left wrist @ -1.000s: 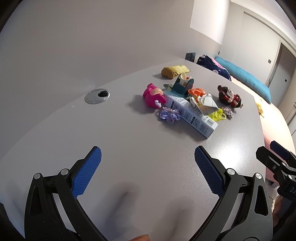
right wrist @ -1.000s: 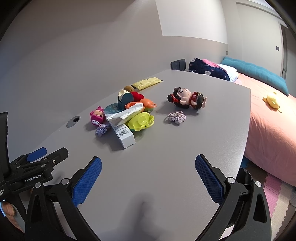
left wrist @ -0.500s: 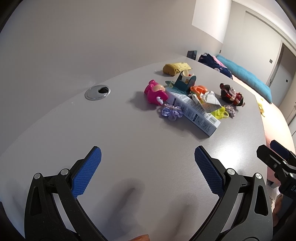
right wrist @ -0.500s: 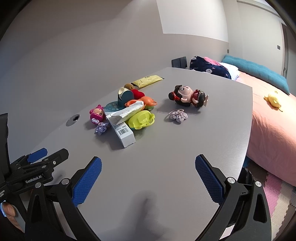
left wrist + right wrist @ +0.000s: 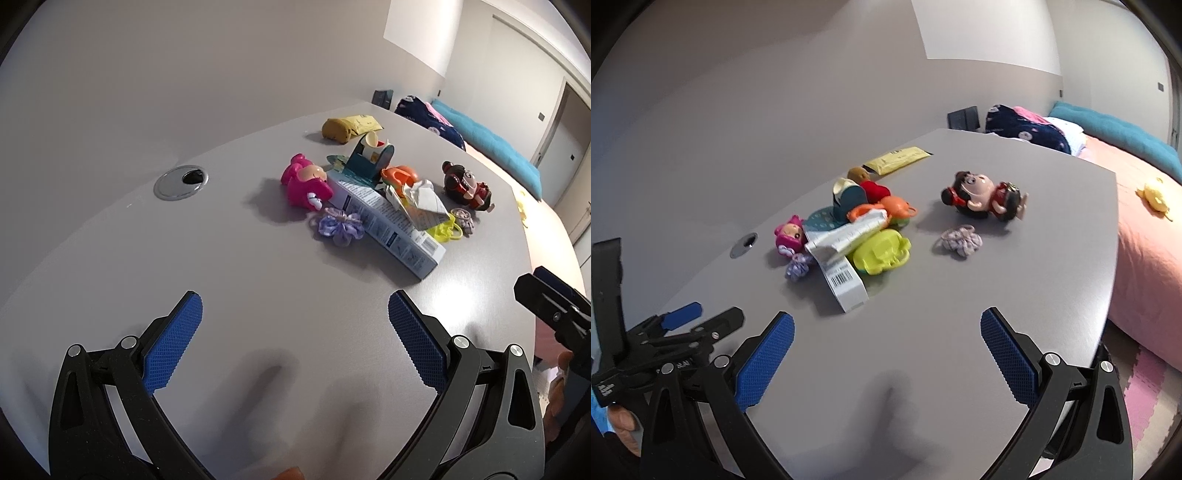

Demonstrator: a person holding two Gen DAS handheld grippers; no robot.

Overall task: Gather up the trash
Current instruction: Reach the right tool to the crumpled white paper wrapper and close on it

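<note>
White printed carton (image 5: 388, 221) lying flat, crumpled wrapper (image 5: 421, 197) on top, perhaps foil

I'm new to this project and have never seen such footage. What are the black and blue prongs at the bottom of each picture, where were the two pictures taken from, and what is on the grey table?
No machine is at work: a person holds a two-finger tool in each hand, with a wide-angle camera on each that looks along its fingers. One picture comes from the left tool, the other from the right tool. The blue parts are grip pads. Both tools are open and hold nothing.

On the grey table lies a small heap: a long white carton, crumpled paper on it, a pink doll, a purple scrunchie, a dark-haired doll, a yellow packet and a yellow-green plastic toy. A bed stands beyond the table.
</note>
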